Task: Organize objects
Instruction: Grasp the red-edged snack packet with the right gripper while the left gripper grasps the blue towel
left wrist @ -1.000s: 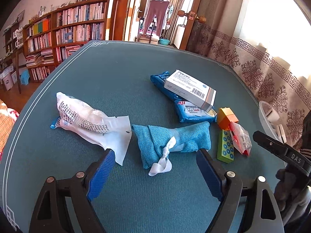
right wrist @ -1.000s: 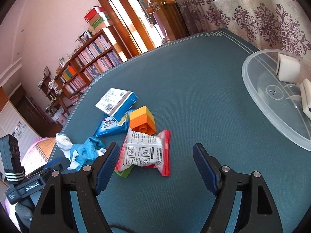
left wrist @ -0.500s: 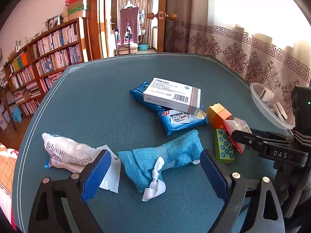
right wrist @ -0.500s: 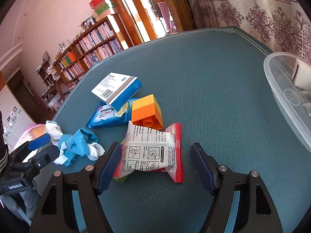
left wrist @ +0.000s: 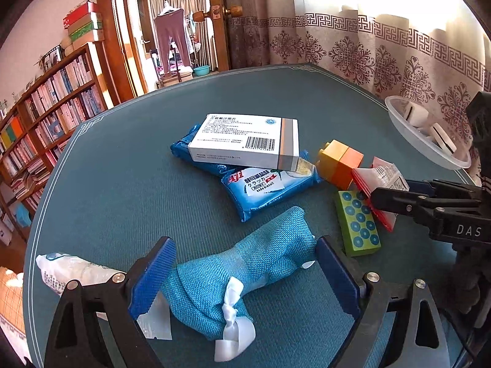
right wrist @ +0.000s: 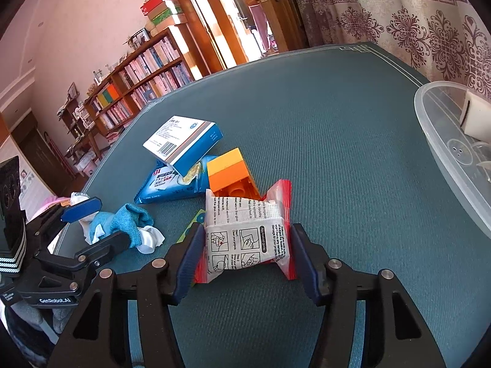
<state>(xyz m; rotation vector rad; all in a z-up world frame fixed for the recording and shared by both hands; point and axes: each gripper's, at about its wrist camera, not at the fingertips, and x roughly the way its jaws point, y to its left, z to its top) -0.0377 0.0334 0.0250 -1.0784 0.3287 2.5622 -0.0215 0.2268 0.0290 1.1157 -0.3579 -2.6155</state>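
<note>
Both grippers are down over the clutter. My left gripper (left wrist: 245,276) stands wide, its blue pads either side of the teal cloth pouch (left wrist: 245,270), which lies between them; I cannot tell whether the pads touch it. My right gripper (right wrist: 247,254) is closing, and its pads press the sides of the red-edged sachet (right wrist: 245,233), which bulges up between them.

From largest down: the teal table (right wrist: 337,122) carries everything. At its right edge sits the clear plastic bowl (right wrist: 445,153) with a white block (right wrist: 475,119) inside. Near the middle, the white medicine box (left wrist: 245,144) lies tilted on top of the blue cracker packet (left wrist: 267,190). The cloth pouch lies nearer me, tied with a white ribbon (left wrist: 233,334). Left of it, partly behind my left pad, is a white printed bag (left wrist: 70,270). Right of the pouch lies the green studded brick (left wrist: 357,224), flat on the table, with the sachet overlapping its far end. Just beyond the sachet, touching it, stands the orange and yellow brick (right wrist: 230,171).
</note>
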